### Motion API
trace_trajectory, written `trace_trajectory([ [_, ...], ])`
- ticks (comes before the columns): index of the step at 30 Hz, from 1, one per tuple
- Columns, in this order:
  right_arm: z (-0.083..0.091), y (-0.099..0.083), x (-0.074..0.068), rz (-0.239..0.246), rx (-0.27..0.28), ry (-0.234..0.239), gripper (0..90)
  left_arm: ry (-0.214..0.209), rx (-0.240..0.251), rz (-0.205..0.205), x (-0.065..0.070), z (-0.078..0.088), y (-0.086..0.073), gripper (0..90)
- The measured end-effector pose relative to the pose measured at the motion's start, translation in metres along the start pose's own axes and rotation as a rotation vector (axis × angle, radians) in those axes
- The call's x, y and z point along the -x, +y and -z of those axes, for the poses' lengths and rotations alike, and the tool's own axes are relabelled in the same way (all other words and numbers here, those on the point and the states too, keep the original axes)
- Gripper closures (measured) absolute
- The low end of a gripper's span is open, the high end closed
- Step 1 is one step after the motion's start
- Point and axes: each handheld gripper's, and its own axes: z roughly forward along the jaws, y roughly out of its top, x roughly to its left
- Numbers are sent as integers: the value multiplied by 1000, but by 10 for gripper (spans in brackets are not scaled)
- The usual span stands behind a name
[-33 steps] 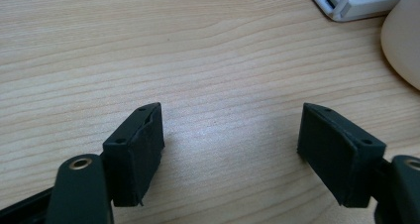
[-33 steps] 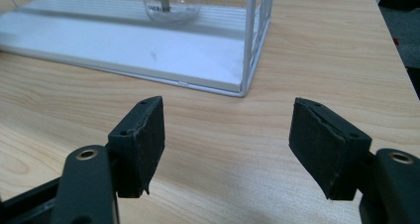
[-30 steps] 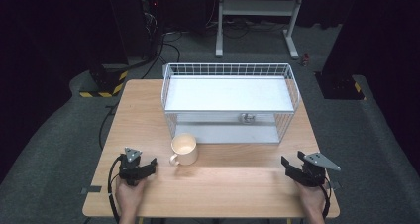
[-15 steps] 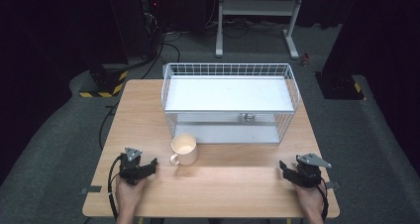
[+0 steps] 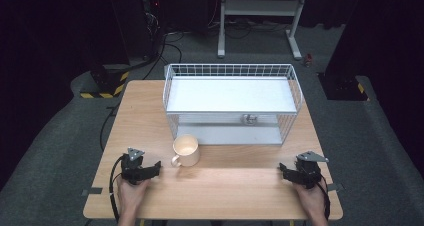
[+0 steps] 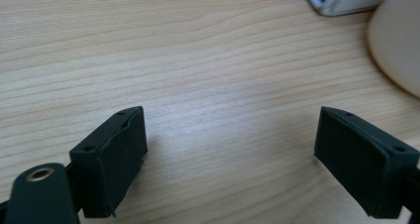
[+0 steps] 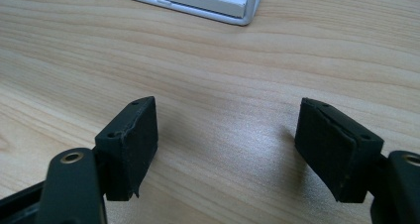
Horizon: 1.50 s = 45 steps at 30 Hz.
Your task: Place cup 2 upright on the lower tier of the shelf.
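mug (image 5: pixel 186 150) sat untouched on the worktop (image 5: pixel 225 186), near the wire rack (image 5: pixel 232 103). left gripper (image 5: pixel 154 169) and right gripper (image 5: pixel 284 170) fingers had just been spreading, nothing between them; all work remained.

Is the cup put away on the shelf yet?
Not yet. The cup stands on the table in front of the wire shelf. Both jaws have just been opening with nothing between them: left gripper beside the cup, right gripper farther off. Picking up and placing remain.
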Motion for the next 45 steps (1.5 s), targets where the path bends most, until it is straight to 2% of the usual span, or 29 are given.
trace_trajectory([
  [10,0,0,0,-1,0,-1,245,-69,43,-24,16,9,0,113],
  [13,0,0,0,-1,0,-1,245,-85,47,-40,20,10,-1,105],
  [16,0,0,0,0,0,-1,245,-118,43,-44,24,13,-2,94],
  [26,0,0,0,-1,-2,-2,244,-176,62,-89,41,22,-5,69],
  [34,0,0,0,0,-2,-3,243,-197,54,-128,52,21,-2,48],
  [37,0,0,0,-1,-2,-3,243,-196,63,-136,55,21,0,43],
  [40,0,0,0,0,-2,-2,243,-210,59,-129,58,19,2,38],
  [45,0,0,-1,0,-2,3,243,-215,56,-146,65,14,8,31],
])
